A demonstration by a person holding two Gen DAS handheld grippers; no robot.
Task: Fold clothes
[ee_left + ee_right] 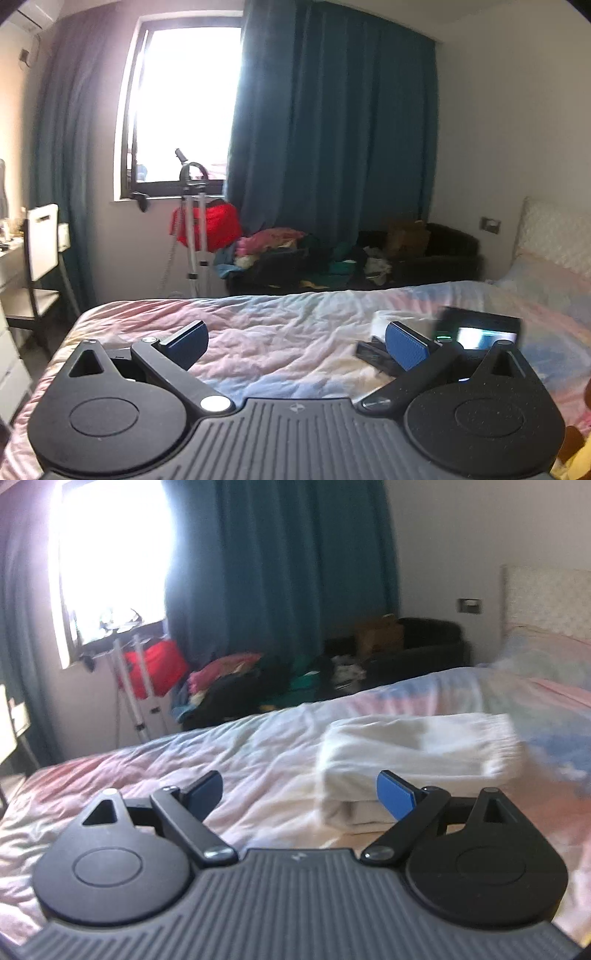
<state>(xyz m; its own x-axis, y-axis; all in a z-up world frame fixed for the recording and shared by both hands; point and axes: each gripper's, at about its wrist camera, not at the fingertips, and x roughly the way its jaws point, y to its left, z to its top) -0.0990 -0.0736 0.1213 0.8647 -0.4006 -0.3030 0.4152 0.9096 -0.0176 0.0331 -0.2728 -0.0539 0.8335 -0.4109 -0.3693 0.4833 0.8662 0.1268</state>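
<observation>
While bright daylight poured through the window [184,99] at the left, the room lay cluttered behind a wide bed [280,325] covered in a crumpled pastel sheet of pink, blue and white. At the far left stood a white chair [42,243] beside a desk edge, then a silver tripod [194,236] with a red cloth [210,225] behind it. Teal curtains [332,129] hung to the right of the window, above a heap of mixed clothes [295,251] spilling over a black sofa [436,251]. A padded headboard [554,229] closed the right side.

The left gripper [295,341] hovered over the bare sheet, its blue-padded fingers [190,341] spread wide and holding nothing. The right gripper [301,794] was likewise spread and empty, with the folded white garment [417,749] resting on the sheet just beyond its right finger.
</observation>
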